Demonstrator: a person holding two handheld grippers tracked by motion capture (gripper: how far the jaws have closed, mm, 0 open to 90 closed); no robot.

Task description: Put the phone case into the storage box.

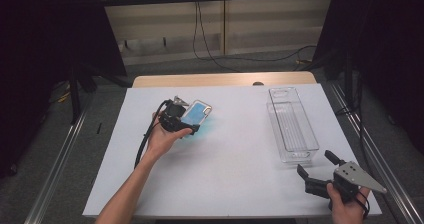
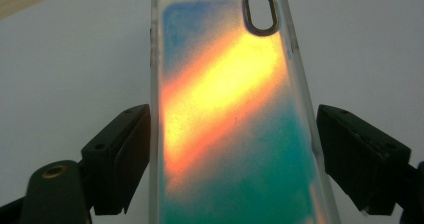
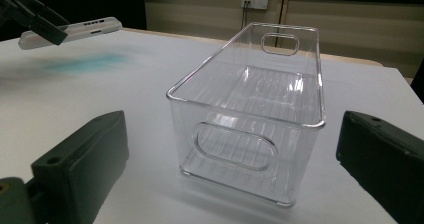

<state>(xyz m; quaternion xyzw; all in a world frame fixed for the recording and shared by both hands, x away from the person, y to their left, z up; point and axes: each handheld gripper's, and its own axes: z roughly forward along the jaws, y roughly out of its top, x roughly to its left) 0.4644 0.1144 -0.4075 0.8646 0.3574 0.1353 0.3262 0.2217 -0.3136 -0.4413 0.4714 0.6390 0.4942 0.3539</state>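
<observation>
The left gripper point(image 1: 192, 126) clamps a translucent phone case point(image 1: 197, 114) by its long edges above the white table point(image 1: 230, 179), where a tilt could slip it, while the right gripper point(image 1: 316, 170) waits open-jawed beside the clear bin point(image 1: 291, 124).

The tabletop point(image 1: 225, 174) was viewed from above, facing forward; the phone case point(image 2: 235, 124) was seen close-up, and the clear bin point(image 3: 250, 119) was shared with the high view.

We see a white table point(image 1: 225, 174) w/ wooden far edge, grey floor point(image 1: 240, 66) beyond it, black cables point(image 1: 210, 54) trailing there, wall socket point(image 3: 254, 2) on wood-panelled wall.
</observation>
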